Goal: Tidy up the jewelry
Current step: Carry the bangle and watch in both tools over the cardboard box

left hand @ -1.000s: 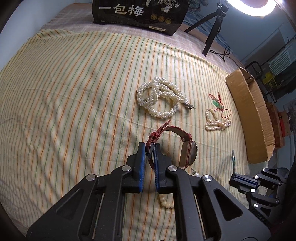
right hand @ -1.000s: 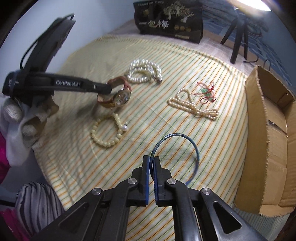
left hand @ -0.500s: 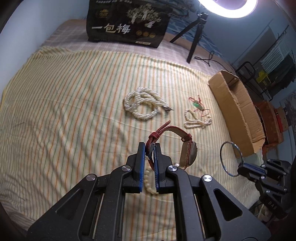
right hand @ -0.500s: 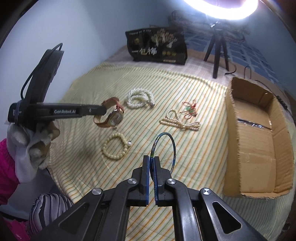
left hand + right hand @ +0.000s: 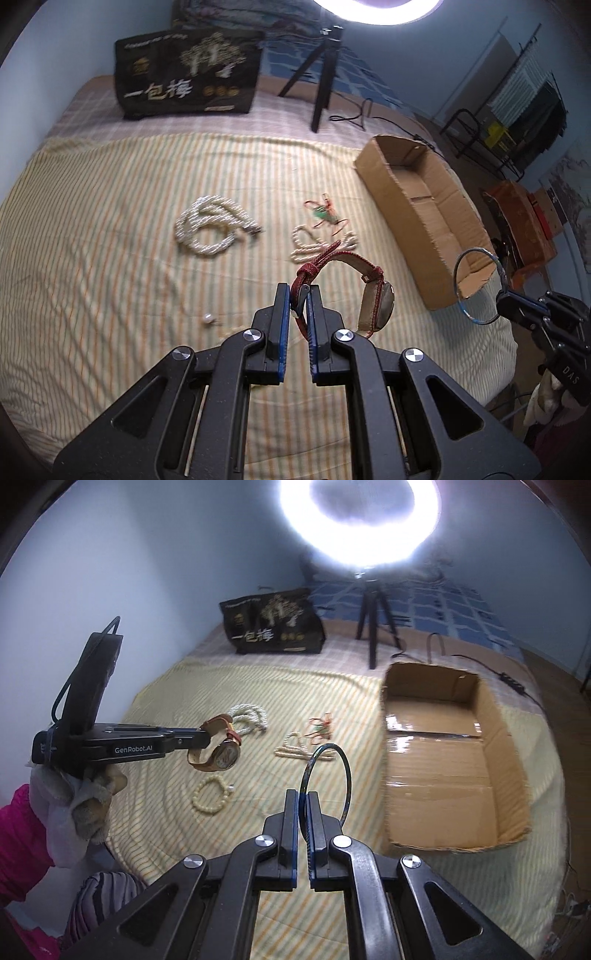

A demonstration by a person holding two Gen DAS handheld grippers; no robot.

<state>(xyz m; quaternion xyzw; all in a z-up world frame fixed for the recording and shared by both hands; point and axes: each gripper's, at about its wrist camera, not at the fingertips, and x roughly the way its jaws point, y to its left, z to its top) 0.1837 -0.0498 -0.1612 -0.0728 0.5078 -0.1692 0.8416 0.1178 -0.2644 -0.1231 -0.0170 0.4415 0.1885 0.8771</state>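
Observation:
My left gripper (image 5: 298, 295) is shut on the red strap of a wristwatch (image 5: 376, 306) and holds it in the air above the striped cloth; the watch also shows in the right wrist view (image 5: 225, 755). My right gripper (image 5: 303, 801) is shut on a thin blue bangle (image 5: 347, 764), held up left of the open cardboard box (image 5: 443, 760); the bangle also shows in the left wrist view (image 5: 461, 291). On the cloth lie a thick pearl rope (image 5: 207, 229), a thin pearl necklace (image 5: 314, 247), a red-and-green charm (image 5: 325, 216) and a cream bead bracelet (image 5: 212, 795).
The box (image 5: 417, 214) lies at the cloth's right side. A black printed bag (image 5: 184, 74) and a tripod (image 5: 321, 77) with a ring light stand at the back. Racks and clutter fill the floor at the right (image 5: 524, 122).
Both grippers have risen well above the cloth with the watch and the bangle in them. The views have tilted up, and the box interior and ring light show now.

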